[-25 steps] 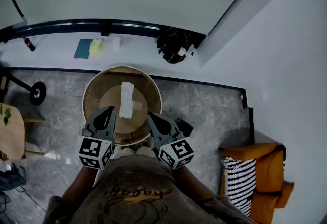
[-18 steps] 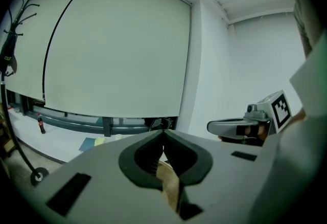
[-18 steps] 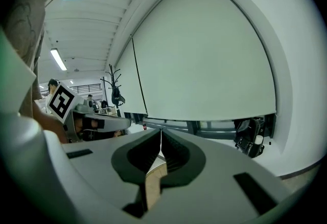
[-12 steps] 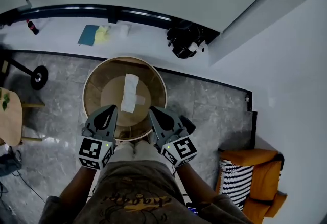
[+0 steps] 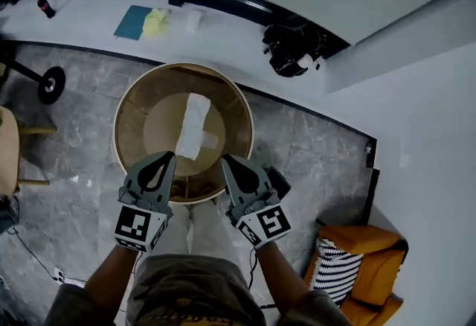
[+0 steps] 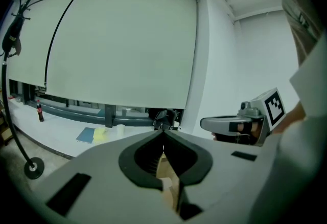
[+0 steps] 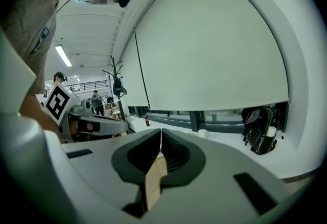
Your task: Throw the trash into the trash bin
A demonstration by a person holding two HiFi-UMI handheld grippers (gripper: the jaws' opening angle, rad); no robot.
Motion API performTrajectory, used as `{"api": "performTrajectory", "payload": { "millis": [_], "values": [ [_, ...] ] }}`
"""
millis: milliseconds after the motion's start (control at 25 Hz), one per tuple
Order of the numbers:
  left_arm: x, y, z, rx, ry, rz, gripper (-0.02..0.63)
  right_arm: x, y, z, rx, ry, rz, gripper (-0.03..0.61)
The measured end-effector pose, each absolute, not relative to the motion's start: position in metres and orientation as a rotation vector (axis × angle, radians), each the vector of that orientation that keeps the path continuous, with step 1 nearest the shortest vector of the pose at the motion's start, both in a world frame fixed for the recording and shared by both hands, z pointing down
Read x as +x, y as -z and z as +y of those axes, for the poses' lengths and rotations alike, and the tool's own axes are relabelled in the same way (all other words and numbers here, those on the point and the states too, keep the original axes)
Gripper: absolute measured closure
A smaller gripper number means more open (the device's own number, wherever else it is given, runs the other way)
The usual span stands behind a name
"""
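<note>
Two grippers hang just short of the near rim of the trash bin (image 5: 245, 112). The left gripper (image 5: 165, 161) and the right gripper (image 5: 229, 162) sit side by side, each with its jaws pressed together and nothing between them. Only the tan of the bin shows through the gap behind their tips. The trash (image 5: 195, 123), a long white strip of paper, lies flat on the bin's floor, straight ahead of and below both sets of tips, so the throw looks done to me. With nothing in either grip, nothing can be dropped. The likelier trouble is a knock, since the bin looks light and open and both noses sit close above its near edge. A dip or a forward push could catch the rim and shove or tip the bin, spilling the paper onto the stone floor. If more rubbish is meant to be fetched, the closed jaws would only push it about until they part. By my count there are two grippers, one bin, one long strip and one smaller white scrap (image 5: 210, 141) touching its right side. Well beyond the bin on the pale ledge are one blue pad (image 5: 134, 19), one yellow item (image 5: 156, 21), one bottle (image 5: 46, 6) and one black bag (image 5: 294, 49).
</note>
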State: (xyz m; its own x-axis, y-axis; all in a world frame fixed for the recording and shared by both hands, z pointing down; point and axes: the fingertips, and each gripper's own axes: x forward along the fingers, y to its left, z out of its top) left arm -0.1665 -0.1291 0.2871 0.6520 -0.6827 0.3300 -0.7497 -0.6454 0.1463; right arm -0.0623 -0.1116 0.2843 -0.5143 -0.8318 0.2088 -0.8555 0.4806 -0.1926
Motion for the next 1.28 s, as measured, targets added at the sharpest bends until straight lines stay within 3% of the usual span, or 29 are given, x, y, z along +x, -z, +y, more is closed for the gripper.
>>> {"api": "performTrajectory", "payload": {
  "millis": [760,1000,1080,1120,1280],
  "values": [
    [-0.149,-0.455,-0.157,2.519,-0.358,-1.091,0.594,-0.062,-0.447,-0.141,1.476,-0.489,-2.584,0.557],
    [-0.14,-0.465,-0.156,2.52,-0.386,-1.049,0.595,-0.059,-0.466,-0.139,1.412,-0.571,-2.583,0.388],
    [-0.136,-0.466,-0.156,2.519,-0.387,-1.038,0.595,-0.063,-0.469,-0.14,1.36,-0.568,-2.607,0.272],
    [-0.135,-0.467,-0.157,2.518,-0.387,-1.035,0.595,-0.067,-0.47,-0.141,1.329,-0.56,-2.62,0.246],
    [-0.13,-0.469,-0.158,2.505,-0.39,-1.031,0.595,-0.073,-0.475,-0.143,1.255,-0.536,-2.636,0.227]
  ]
}}
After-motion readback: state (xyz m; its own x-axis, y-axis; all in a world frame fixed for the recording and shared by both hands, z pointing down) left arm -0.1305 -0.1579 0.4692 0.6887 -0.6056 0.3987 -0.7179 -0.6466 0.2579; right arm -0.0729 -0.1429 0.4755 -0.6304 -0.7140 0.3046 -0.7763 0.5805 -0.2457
